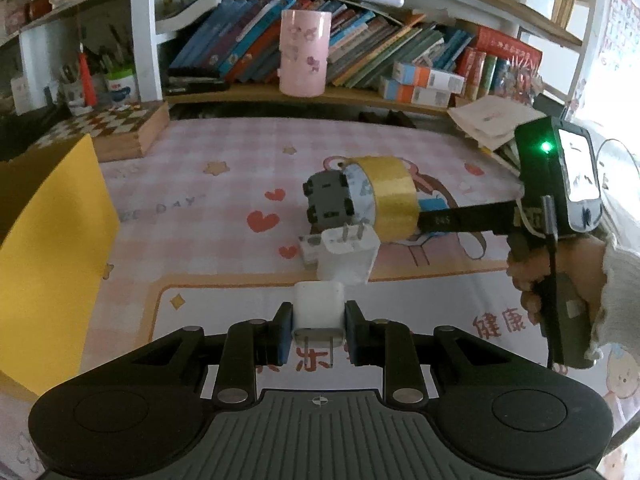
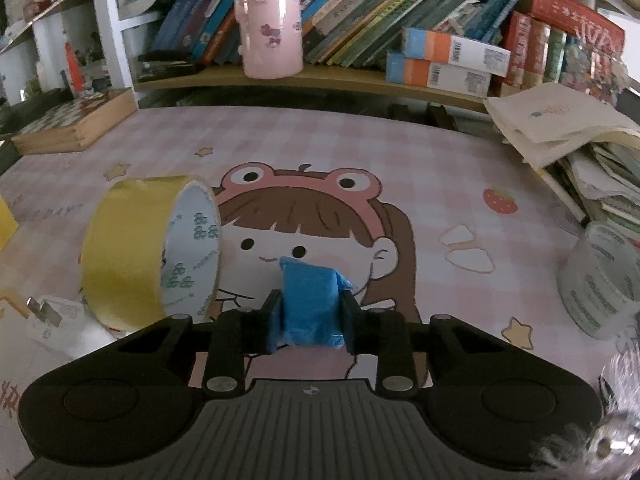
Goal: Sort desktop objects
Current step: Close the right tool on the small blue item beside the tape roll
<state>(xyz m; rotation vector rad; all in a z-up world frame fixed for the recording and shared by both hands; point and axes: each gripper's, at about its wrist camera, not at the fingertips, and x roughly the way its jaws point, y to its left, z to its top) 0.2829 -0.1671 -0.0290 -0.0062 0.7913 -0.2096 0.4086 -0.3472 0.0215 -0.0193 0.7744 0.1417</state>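
The left gripper (image 1: 319,330) had its jaws clamped on a white charger (image 1: 319,310), while the right gripper's (image 2: 311,312) jaws pinched a blue packet (image 2: 310,300), a tape roll (image 2: 150,246) just left of them.

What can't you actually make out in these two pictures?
- Left wrist view: the yellow tape roll hides the right gripper's fingertips and much of the grey toy car.
- Left wrist view: the yellow box runs off the left edge; its inside is unseen.
- Right wrist view: the blue packet shows no readable label.
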